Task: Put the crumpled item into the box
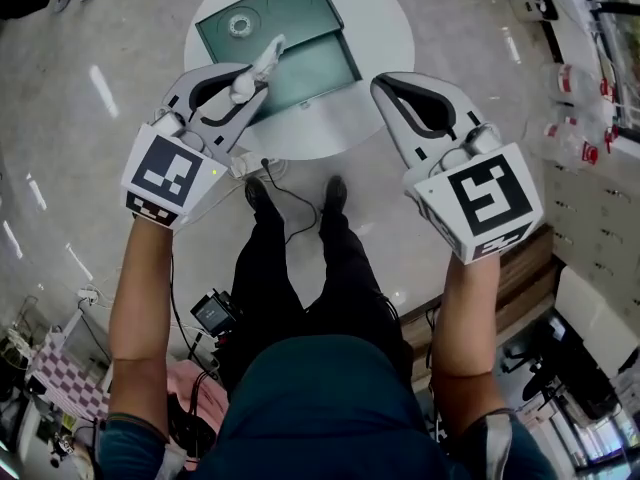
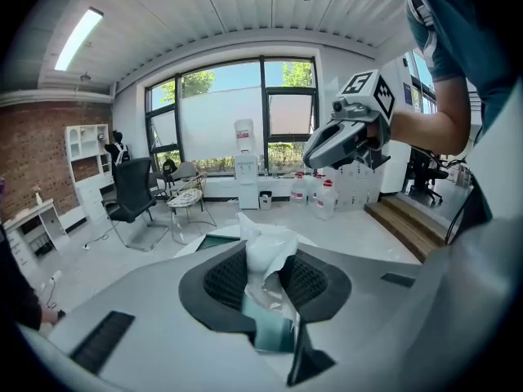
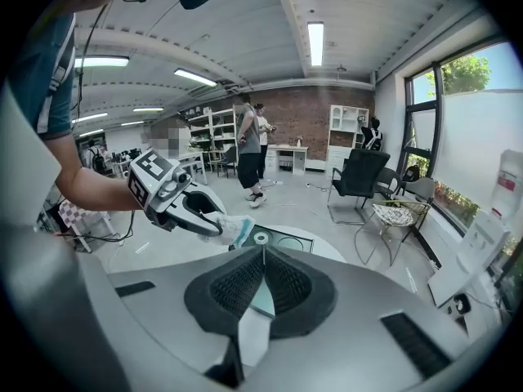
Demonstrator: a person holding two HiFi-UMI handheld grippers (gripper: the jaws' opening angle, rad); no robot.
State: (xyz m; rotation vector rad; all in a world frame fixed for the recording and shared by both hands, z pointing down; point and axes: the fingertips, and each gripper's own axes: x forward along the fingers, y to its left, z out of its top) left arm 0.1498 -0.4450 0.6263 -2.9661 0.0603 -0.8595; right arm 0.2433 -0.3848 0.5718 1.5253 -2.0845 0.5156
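— What stands around the round white table [image 1: 385,23]?
— A black office chair [image 2: 131,190] and a wire chair [image 2: 186,200] on the floor near the windows. A water dispenser [image 2: 245,163] and water jugs [image 2: 324,196] stand along the window wall.
— Anyone about?
— Two people [image 3: 252,149], by the brick wall [image 3: 304,114].

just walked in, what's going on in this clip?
A person stands over a round white table with a gripper in each hand. The left gripper is clamped on a crumpled white item, held up by the near edge of the open green box on the table; the item is not in the box yet. The right gripper is shut and empty, off to the box's other side.
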